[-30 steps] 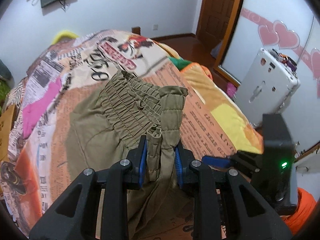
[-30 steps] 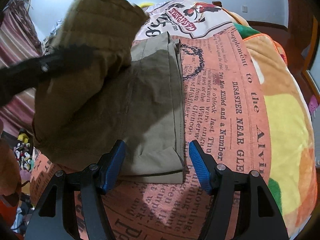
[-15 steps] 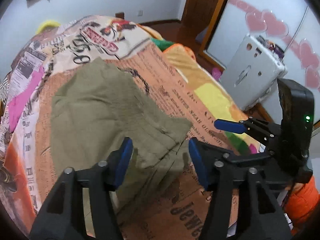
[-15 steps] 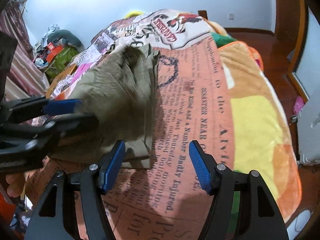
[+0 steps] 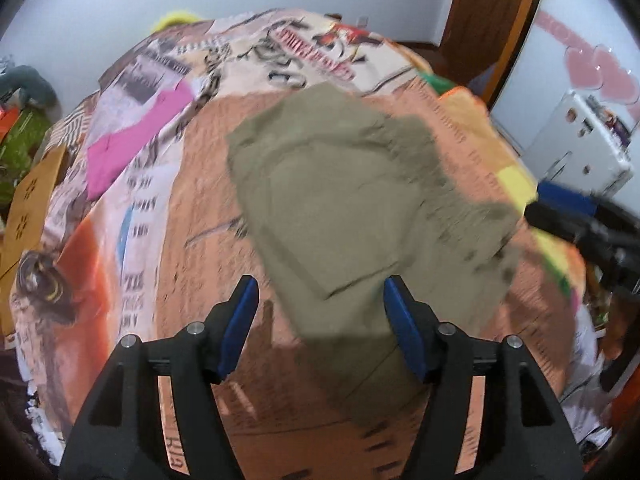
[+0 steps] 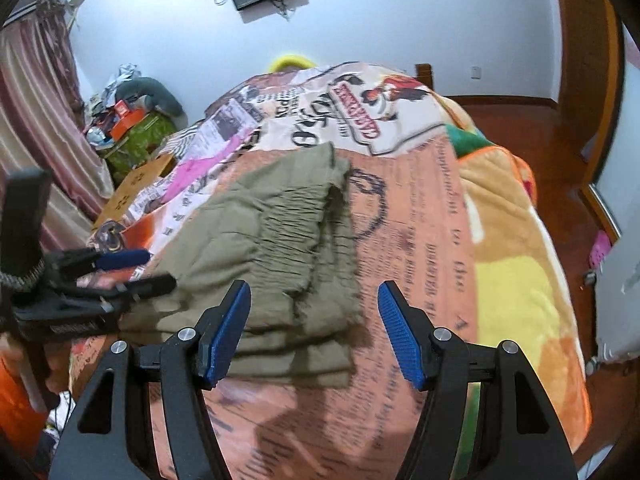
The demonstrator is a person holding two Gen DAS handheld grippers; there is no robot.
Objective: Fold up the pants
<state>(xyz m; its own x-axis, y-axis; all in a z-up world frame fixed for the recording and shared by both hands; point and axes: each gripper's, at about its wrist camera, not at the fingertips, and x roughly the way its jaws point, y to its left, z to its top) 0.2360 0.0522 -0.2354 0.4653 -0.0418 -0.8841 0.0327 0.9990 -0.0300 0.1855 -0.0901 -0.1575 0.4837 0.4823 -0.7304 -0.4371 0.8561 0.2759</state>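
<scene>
The olive-green pants [image 5: 340, 200] lie folded in a flat stack on the bed, elastic waistband on top in the right wrist view [image 6: 280, 248]. My left gripper [image 5: 318, 320] is open and empty, raised above the near edge of the stack. My right gripper [image 6: 314, 328] is open and empty, hovering over the stack's near corner. The left gripper also shows at the left of the right wrist view [image 6: 128, 268], beside the stack, and the right gripper shows at the right edge of the left wrist view [image 5: 576, 208].
The bed is covered by a newspaper-print blanket [image 6: 420, 240] with orange and yellow patches. A white suitcase [image 5: 580, 140] stands right of the bed. A cluttered table with boxes [image 6: 128, 128] and a curtain [image 6: 36, 120] are on the left. A wooden door [image 5: 492, 12] is behind.
My left gripper let go of the waistband, opened and drew back upward. The pants dropped into a folded stack on the bed. My right gripper stayed open and rose.
</scene>
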